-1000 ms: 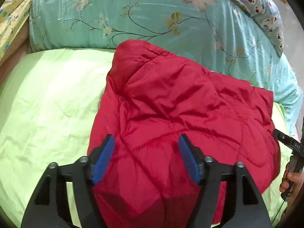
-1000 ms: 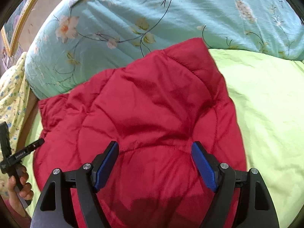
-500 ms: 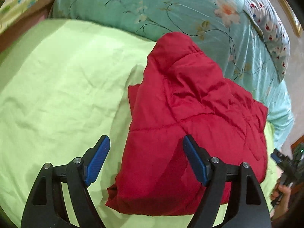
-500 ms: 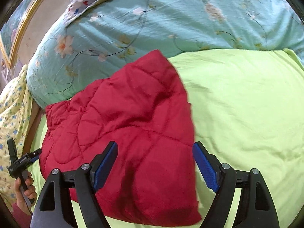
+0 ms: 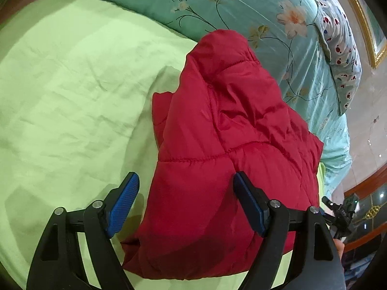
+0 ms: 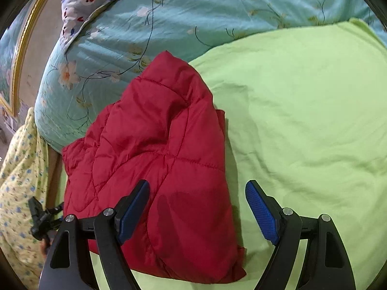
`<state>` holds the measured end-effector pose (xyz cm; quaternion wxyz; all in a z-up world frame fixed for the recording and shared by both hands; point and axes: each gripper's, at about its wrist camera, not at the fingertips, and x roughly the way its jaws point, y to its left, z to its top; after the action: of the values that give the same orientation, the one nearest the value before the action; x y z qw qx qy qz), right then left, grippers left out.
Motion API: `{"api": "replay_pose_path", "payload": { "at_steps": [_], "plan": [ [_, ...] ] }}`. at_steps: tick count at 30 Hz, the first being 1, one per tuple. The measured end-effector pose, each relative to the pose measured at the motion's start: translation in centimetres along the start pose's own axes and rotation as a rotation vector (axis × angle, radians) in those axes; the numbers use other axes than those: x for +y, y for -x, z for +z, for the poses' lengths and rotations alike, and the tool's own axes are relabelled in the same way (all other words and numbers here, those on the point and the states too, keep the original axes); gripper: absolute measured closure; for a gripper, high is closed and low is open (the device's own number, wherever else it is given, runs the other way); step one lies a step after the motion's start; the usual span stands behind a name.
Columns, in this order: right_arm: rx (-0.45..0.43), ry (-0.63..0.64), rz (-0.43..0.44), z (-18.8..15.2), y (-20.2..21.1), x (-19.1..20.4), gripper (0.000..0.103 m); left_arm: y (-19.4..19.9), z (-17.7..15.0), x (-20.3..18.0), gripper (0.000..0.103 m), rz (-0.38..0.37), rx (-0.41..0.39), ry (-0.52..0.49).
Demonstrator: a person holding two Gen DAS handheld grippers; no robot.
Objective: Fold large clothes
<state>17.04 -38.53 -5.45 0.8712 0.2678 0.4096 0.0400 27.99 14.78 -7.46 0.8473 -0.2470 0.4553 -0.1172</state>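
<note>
The red quilted jacket (image 5: 217, 145) lies folded in a thick bundle on the lime-green sheet (image 5: 72, 84), its far end pushed up against the teal floral duvet (image 5: 241, 4) heaped along the back of the bed. A spotted pillow (image 5: 338, 48) sits on top of that duvet.

The left gripper (image 5: 186, 203) hangs above the near end of the bundle. Its jaws have just been opening and stand wide apart now. The jacket's near left edge shows in the gap between them, but the blue pads (image 5: 123, 203) press on nothing. One pad is over bare sheet, the other over the red fabric.

The right gripper (image 6: 198, 210) is spread wide as well and grips nothing. It hovers over the jacket's near right corner: the left pad over the cloth, the right pad out over green sheet. Each camera catches the other tool at its frame's edge, held beyond the far side of the bundle.
</note>
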Motion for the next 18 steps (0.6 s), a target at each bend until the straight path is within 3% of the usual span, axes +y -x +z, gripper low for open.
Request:
{"api": "replay_pose_path", "payload": {
  "at_steps": [8,11,18],
  "plan": [
    [0.047,-0.062,0.046,0.1,-2.3,-1.2,0.019,-1.0,0.3,0.8,0.016,-0.06,0.014,0.058],
    [0.068,-0.085,0.074,0.2,-3.2,-1.7,0.014,-1.7,0.5,1.1,0.015,-0.087,0.024,0.081],
    [0.157,-0.112,0.164,0.7,-6.0,-2.0,0.006,-5.2,0.8,2.0,0.001,-0.197,0.089,0.182]
  ]
}}
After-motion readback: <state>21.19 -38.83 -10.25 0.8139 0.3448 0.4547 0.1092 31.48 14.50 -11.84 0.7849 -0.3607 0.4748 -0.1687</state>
